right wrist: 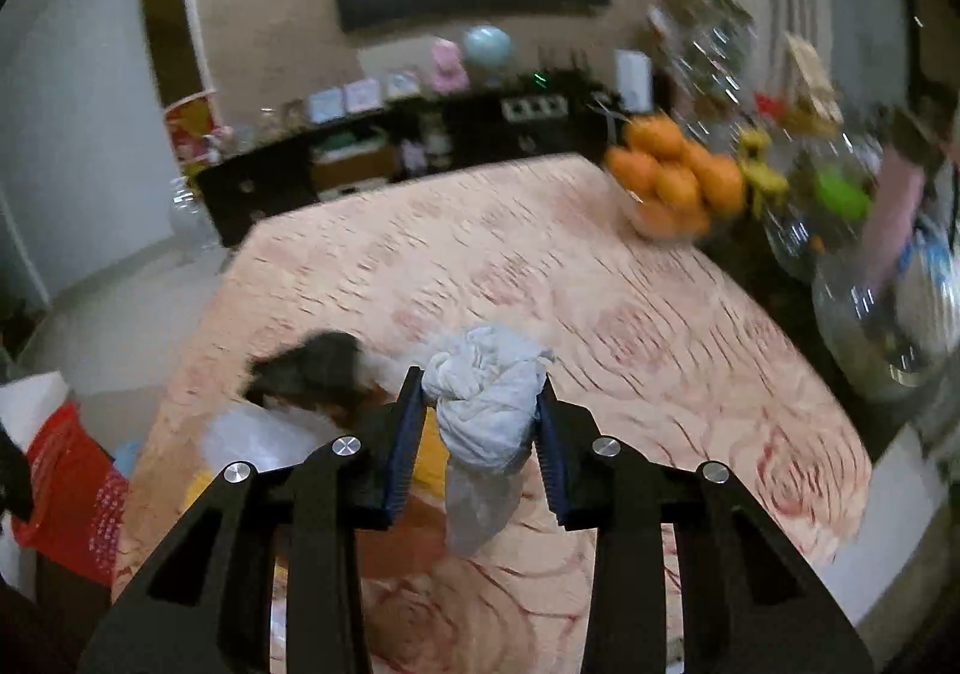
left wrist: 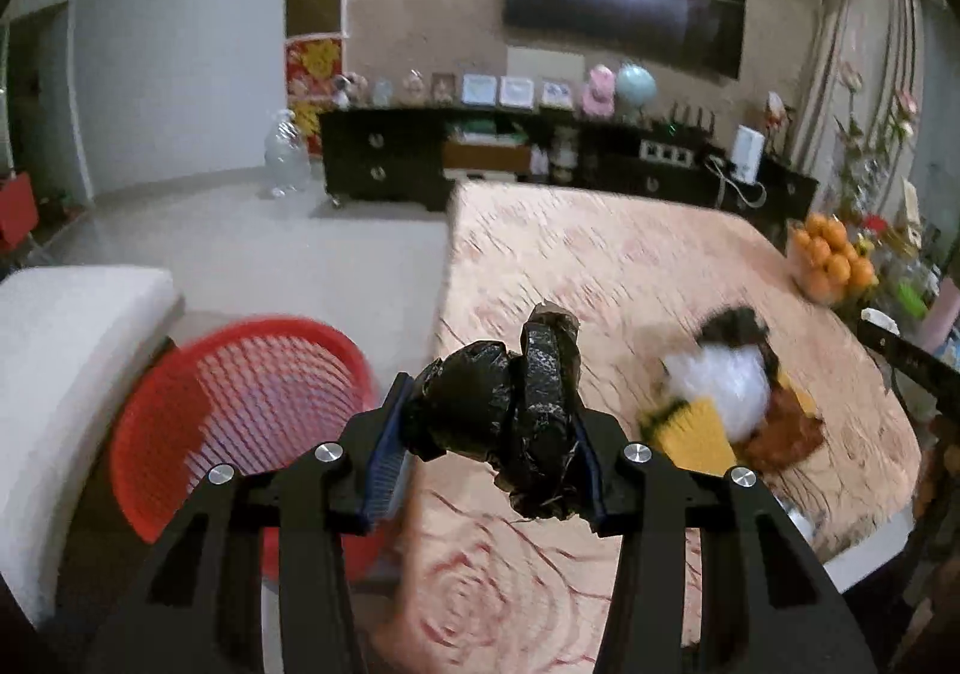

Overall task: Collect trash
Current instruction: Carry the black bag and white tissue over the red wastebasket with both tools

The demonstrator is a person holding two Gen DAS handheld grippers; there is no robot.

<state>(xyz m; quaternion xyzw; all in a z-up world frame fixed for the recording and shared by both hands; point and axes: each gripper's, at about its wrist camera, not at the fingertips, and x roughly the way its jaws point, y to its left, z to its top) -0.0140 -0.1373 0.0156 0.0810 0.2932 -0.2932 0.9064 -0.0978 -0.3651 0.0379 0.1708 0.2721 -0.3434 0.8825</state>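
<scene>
a: nearest the lens, the left claw [left wrist: 489, 428] is clamped on a crumpled black plastic bag [left wrist: 510, 410]; both blue pads press its sides and the wad sticks out above and below them

b: and the right claw [right wrist: 483, 416]?

a: squeezed on a knotted white plastic bag [right wrist: 486, 380], the knot bulging above the pads and a thin tail hanging beneath. both wads are held clear above the table [left wrist: 600, 254] with its pink rose-pattern cloth

b: where's the rest of the trash?

a: in the left view, ahead and to the right of the claw, a blurred heap lies on the table: a white bag [left wrist: 726, 380], something black [left wrist: 735, 323] on top, a yellow piece [left wrist: 699, 428] and a brown one [left wrist: 786, 434]. in the right view that heap sits to the left of the claw, partly behind its left finger

b: and the bin?

a: a red slatted basket [left wrist: 252, 404] stands to the left of the left claw, lower than the table and just beside its edge. a pile of oranges [right wrist: 678, 176] sits far ahead and right of the right claw
</scene>
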